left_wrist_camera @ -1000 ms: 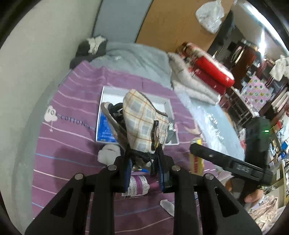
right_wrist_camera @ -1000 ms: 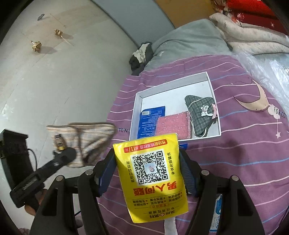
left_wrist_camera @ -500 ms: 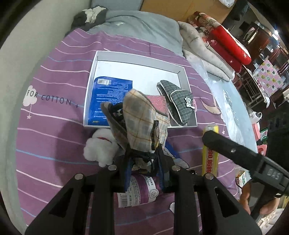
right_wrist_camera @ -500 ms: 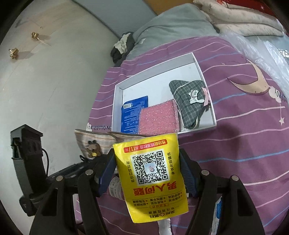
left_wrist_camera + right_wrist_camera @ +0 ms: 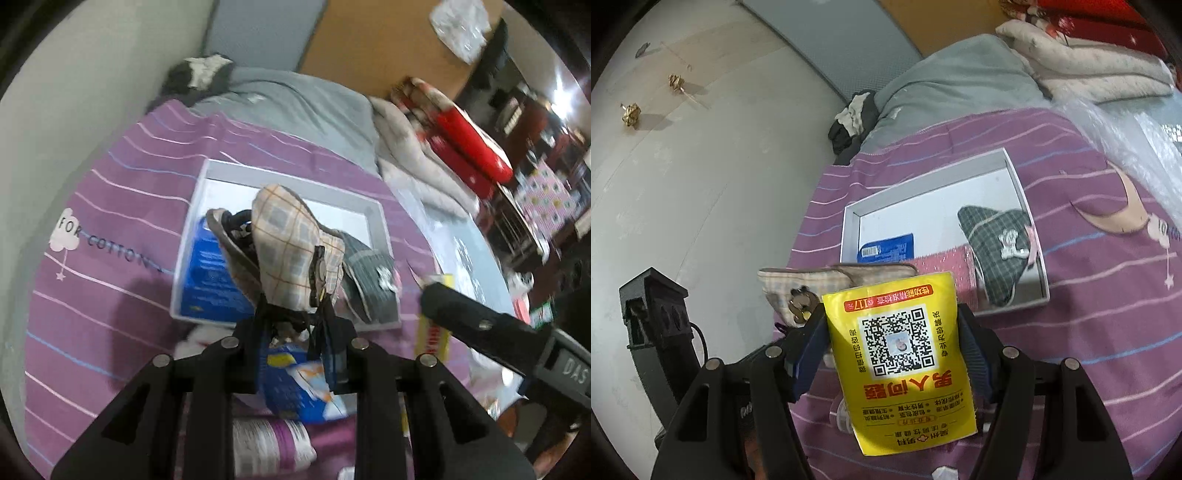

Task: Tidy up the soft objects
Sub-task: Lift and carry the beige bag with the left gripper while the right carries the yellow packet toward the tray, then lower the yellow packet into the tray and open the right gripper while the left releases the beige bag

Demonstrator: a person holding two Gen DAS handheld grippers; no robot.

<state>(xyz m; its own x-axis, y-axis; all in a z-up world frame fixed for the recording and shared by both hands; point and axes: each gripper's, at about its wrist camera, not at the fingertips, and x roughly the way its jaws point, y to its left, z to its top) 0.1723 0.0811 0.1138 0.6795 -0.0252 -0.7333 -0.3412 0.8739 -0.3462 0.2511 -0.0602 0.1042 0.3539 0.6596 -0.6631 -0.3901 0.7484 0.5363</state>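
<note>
My left gripper (image 5: 293, 321) is shut on a beige plaid pouch (image 5: 295, 254) and holds it above the near edge of the white box (image 5: 373, 208). The pouch also shows in the right wrist view (image 5: 820, 282). My right gripper (image 5: 892, 354) is shut on a yellow packet with a QR code (image 5: 899, 358), held above the purple bedsheet (image 5: 1108, 332) in front of the box (image 5: 849, 229). In the box lie a blue packet (image 5: 886, 251), a pink sponge cloth (image 5: 945, 264) and a grey-green plaid pouch (image 5: 997, 251).
On the sheet near the left gripper lie a blue wrapper (image 5: 295, 384), a purple-white bottle (image 5: 269, 446) and a white fluffy thing (image 5: 195, 338). Grey and folded quilts (image 5: 417, 147) lie behind the box. A wall (image 5: 701, 166) bounds the bed's left side.
The left gripper has tilted up and moved forward with the beige pouch, now over the box's near edge. The right gripper, still holding the yellow packet, has drawn back a little.
</note>
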